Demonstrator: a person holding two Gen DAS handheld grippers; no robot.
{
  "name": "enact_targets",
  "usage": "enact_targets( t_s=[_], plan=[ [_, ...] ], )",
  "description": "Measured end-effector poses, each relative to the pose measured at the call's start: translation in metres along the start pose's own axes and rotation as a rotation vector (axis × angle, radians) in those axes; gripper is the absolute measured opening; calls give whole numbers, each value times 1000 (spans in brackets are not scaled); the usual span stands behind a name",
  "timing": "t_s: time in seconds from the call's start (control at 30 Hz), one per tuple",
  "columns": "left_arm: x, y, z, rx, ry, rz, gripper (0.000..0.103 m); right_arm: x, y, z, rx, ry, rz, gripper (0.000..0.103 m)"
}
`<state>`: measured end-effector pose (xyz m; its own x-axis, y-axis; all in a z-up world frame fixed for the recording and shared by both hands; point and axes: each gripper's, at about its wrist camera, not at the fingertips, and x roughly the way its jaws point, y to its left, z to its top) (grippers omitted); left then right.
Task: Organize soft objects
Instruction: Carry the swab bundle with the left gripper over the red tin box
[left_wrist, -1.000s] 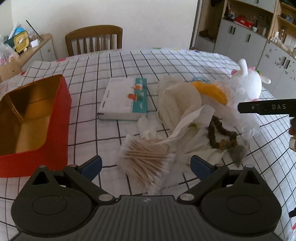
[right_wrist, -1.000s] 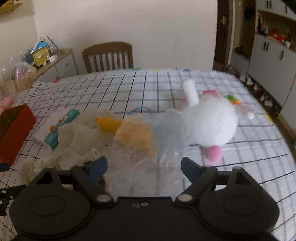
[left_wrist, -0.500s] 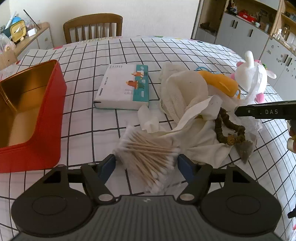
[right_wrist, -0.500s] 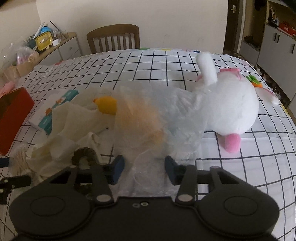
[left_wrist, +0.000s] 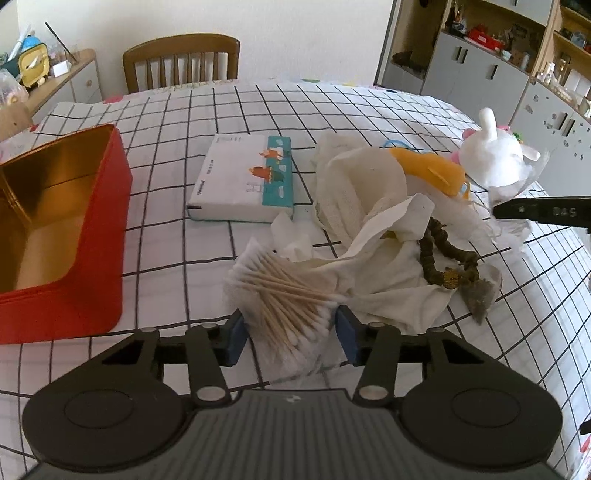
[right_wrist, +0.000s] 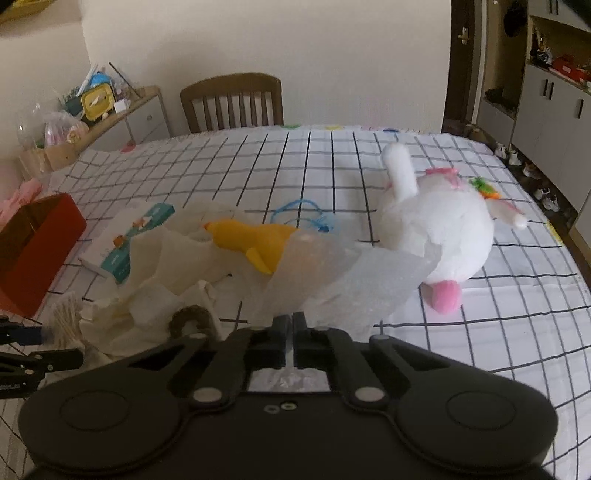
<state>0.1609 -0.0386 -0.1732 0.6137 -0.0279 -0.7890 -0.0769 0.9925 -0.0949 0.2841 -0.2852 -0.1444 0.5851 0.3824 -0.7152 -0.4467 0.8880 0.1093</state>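
Observation:
My left gripper (left_wrist: 291, 338) is shut on a bundle of cotton swabs (left_wrist: 284, 295) at the near edge of a pile of white cloths (left_wrist: 369, 229). A brown bead string (left_wrist: 439, 258) and a yellow soft toy (left_wrist: 432, 170) lie on the pile. My right gripper (right_wrist: 293, 326) is shut on a clear plastic sheet (right_wrist: 340, 280) that drapes over the yellow toy (right_wrist: 258, 240) and touches the white plush rabbit (right_wrist: 443, 229). The right gripper also shows in the left wrist view (left_wrist: 539, 212).
A red tin with a gold inside (left_wrist: 92, 221) stands open at the left. A tissue pack (left_wrist: 243, 177) lies behind the swabs. A blue cord (right_wrist: 306, 214) lies behind the toy. A wooden chair (left_wrist: 181, 59) stands at the table's far edge; cabinets stand at the right.
Both grippers have closed: the left one onto the cotton swabs, the right one onto the clear plastic sheet. The plastic now lies lower over the yellow toy.

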Motion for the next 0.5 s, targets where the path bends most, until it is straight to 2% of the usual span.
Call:
enact_targets(
  t_s=[0.23, 0.5],
  plan=[
    [-21, 6, 2, -15, -37, -12, 49, -33, 8, 7, -17, -40, 36, 3],
    [-51, 13, 11, -7, -72, -37, 50, -64, 47, 21, -137, -67, 129, 3]
  ],
)
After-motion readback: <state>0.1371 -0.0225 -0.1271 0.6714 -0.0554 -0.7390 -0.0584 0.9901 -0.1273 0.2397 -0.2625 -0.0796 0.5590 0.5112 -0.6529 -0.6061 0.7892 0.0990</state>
